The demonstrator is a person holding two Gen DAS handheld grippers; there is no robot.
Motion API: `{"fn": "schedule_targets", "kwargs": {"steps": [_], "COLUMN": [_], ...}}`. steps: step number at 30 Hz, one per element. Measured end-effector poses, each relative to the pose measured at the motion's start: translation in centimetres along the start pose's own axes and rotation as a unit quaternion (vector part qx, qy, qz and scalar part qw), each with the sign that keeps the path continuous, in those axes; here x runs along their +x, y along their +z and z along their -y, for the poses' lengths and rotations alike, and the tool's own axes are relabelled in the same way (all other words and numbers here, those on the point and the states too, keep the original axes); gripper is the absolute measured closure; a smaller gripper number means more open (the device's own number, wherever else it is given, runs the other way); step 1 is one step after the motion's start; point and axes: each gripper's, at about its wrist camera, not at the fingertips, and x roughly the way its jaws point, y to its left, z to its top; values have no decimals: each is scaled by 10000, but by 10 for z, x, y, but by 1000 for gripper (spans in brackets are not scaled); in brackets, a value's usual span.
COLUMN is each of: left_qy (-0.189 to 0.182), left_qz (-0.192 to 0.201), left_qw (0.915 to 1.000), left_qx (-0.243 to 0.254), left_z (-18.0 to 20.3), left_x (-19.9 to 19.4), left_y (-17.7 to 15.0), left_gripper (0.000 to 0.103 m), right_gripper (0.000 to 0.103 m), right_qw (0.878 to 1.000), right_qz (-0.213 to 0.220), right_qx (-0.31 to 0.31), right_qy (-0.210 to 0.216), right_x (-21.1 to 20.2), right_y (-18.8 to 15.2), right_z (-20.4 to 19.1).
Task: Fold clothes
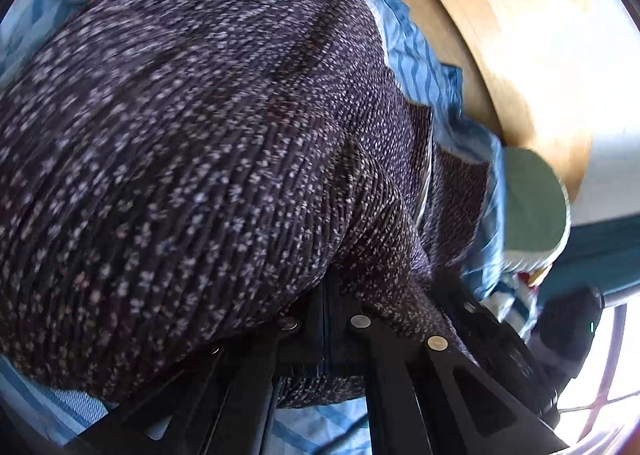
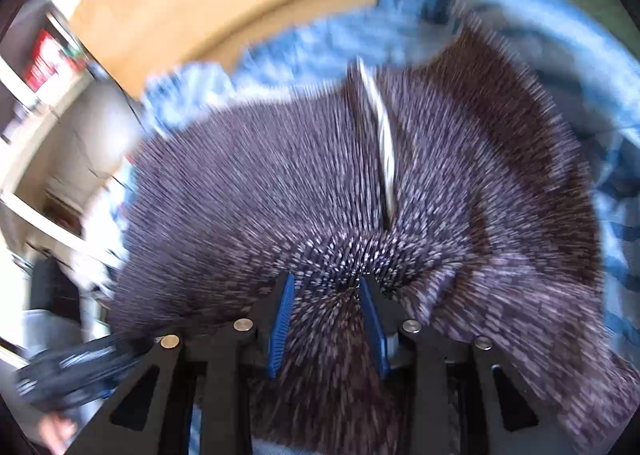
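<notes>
Left wrist view: left gripper (image 1: 326, 329) is pinched together on a thin edge of the garment (image 1: 192, 159), which lies bunched on the blue sheet (image 1: 420, 67), beside the wooden headboard (image 1: 500, 35). Right gripper (image 2: 326, 291) has a thick bunch of garment between its blue pads (image 2: 282, 319), jaws partway apart and clamped on it. Risks, as I judge them: the thin left pinch slips under tension; the right grabs several layers, so the fold drags crooked; either may snag the sheet.
</notes>
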Motion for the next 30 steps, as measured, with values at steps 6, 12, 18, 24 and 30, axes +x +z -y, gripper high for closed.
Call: {"fn": "schedule_targets", "kwargs": {"steps": [6,12,18,24,30], "left_qy": [107,-191,732,469,950], "left_qz": [562,790,513,580,712], "left_qw": [9978,9882,9956,9971,9926], "left_qx": [347,1298,289,-124,244], "left_z": [10,52,-20,-47,-34], "left_x": [-27,-40,-15,-33,-31], "left_y": [-17,4,9,-2,-8], "left_gripper": [100,100,100,100,100], "right_gripper": [58,54,99,73,57], "right_qw": [9881,9871,9973,9980,9961], "right_qz": [-427,-498,242,403,246], "right_qx": [150,764,-61,89,339], "right_qy": [-1469,-1319,-689,-479,-777], "right_x": [-20,-2,-27,-47,-52], "right_y": [-18,-28,3,38,22], "right_z": [42,79,42,22,28]}}
